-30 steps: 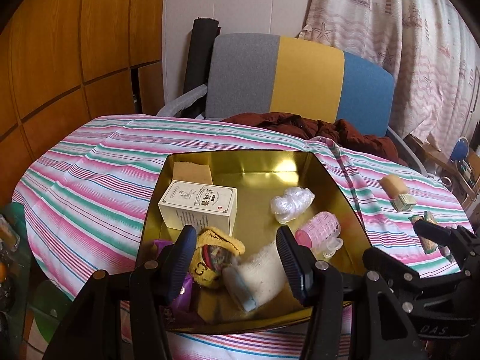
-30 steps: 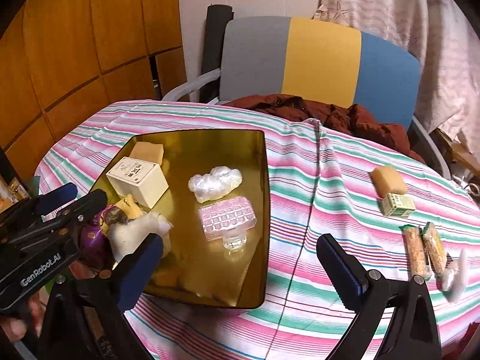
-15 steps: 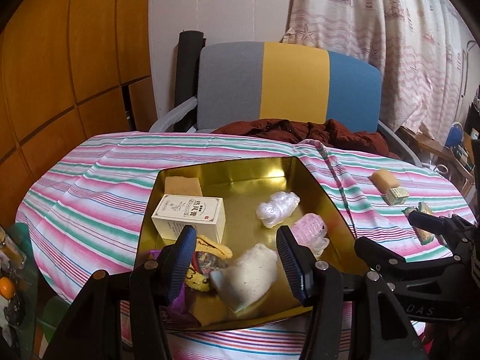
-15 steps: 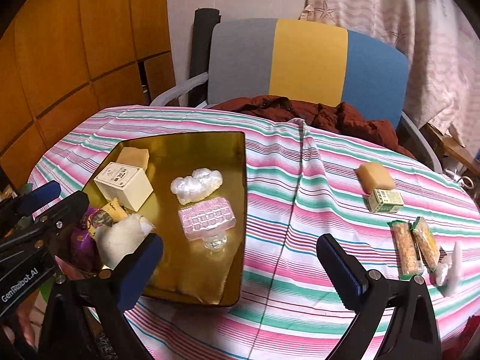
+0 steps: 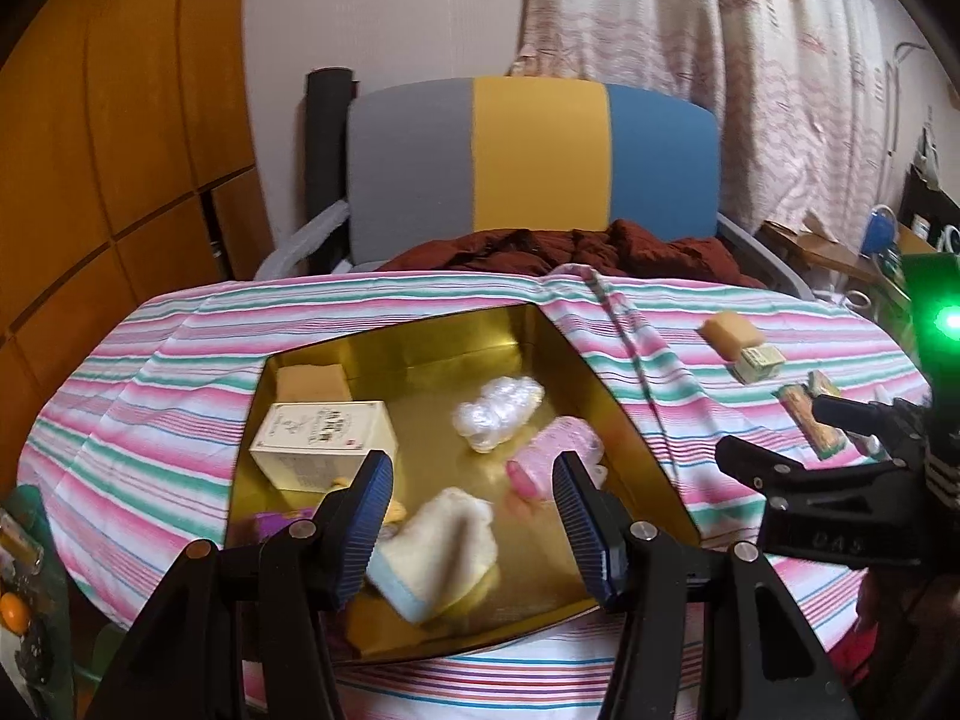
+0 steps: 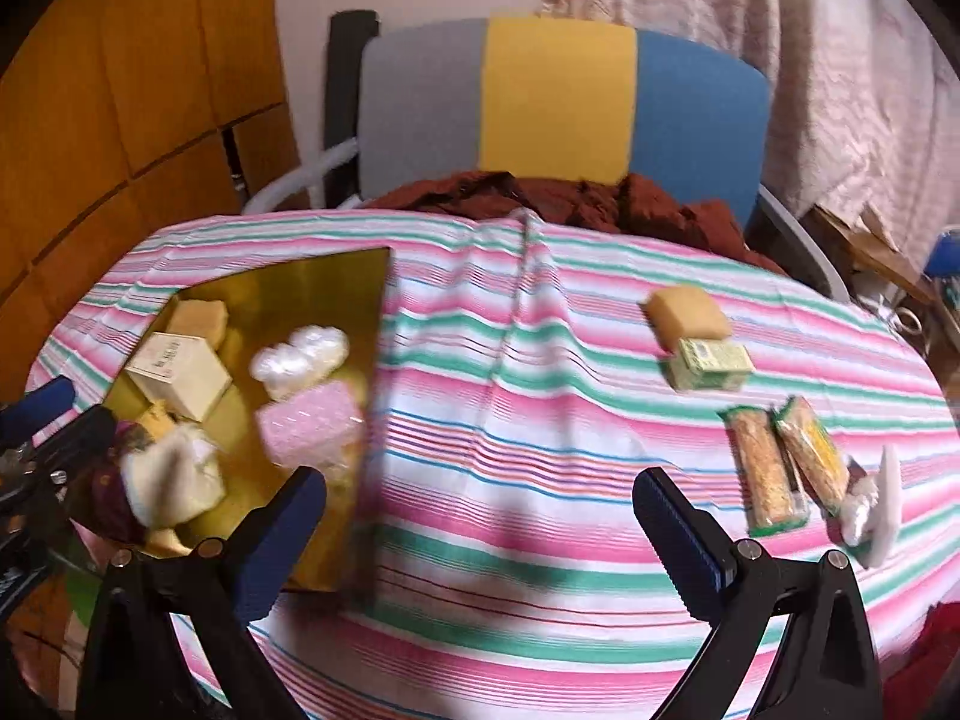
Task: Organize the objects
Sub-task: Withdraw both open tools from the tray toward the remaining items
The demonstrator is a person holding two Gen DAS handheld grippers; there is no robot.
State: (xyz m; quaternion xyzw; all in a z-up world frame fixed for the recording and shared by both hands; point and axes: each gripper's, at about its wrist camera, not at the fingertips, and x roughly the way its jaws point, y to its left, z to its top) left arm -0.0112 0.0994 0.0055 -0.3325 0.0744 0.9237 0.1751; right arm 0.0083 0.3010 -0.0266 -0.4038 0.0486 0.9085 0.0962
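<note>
Both hand-held grippers, left (image 5: 471,510) and right (image 6: 480,516), gape above the striped tablecloth (image 6: 510,360) before a tricolour chair (image 6: 558,102).

This is a lived-in home room. The worktop (image 6: 510,420) wears a pink, green and white striped cloth. At 12 o'clock stands a chair (image 6: 558,102) with a grey, yellow and blue back, a crumpled dark red garment (image 5: 576,246) heaped on its seat. Behind it, from 12 to 2 o'clock, hangs a pale curtain (image 5: 720,60) printed with nautical motifs. Orange-brown wood panelling (image 5: 108,138) covers the wall from 9 to 11 o'clock, and household clutter (image 5: 870,240) crowds the 3 o'clock side.
</note>
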